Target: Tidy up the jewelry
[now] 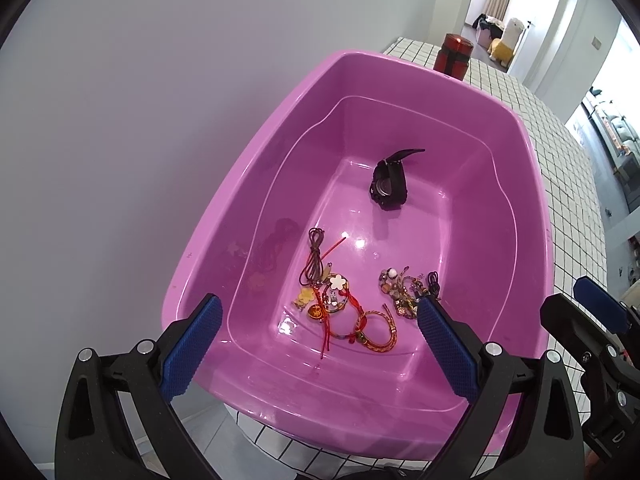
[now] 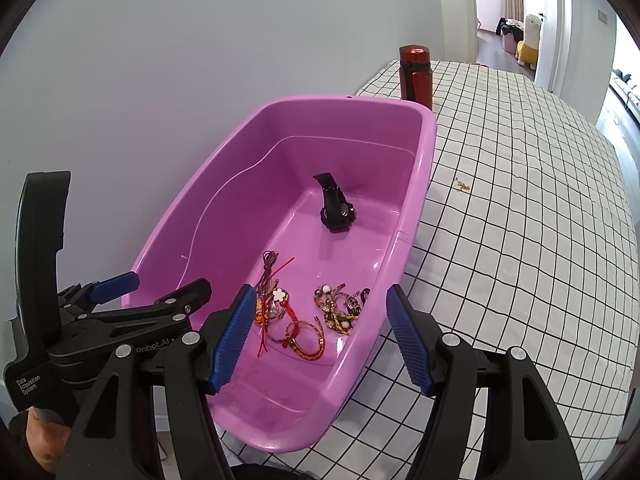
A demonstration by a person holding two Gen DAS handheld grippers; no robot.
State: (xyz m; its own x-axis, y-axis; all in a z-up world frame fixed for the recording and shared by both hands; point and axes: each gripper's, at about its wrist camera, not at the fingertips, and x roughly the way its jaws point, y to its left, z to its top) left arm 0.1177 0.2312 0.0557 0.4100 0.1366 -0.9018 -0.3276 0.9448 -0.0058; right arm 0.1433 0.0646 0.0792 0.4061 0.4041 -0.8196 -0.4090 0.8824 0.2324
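Both grippers' jaws apart, empty, above pink tub; red flask behind, gold trinket alongside.

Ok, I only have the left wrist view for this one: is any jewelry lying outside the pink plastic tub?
Observer: Yes. The right wrist view shows one small gold piece on the black-and-white checked tablecloth, apart from the pink plastic tub, off its right side.
Operator: And the right gripper? I see only its edge.
Observer: The right gripper is open, with nothing between its blue pads, above the tub's near end.
Operator: What holds the left gripper?
Observer: A hand wraps its black handle at the lower left of that view.
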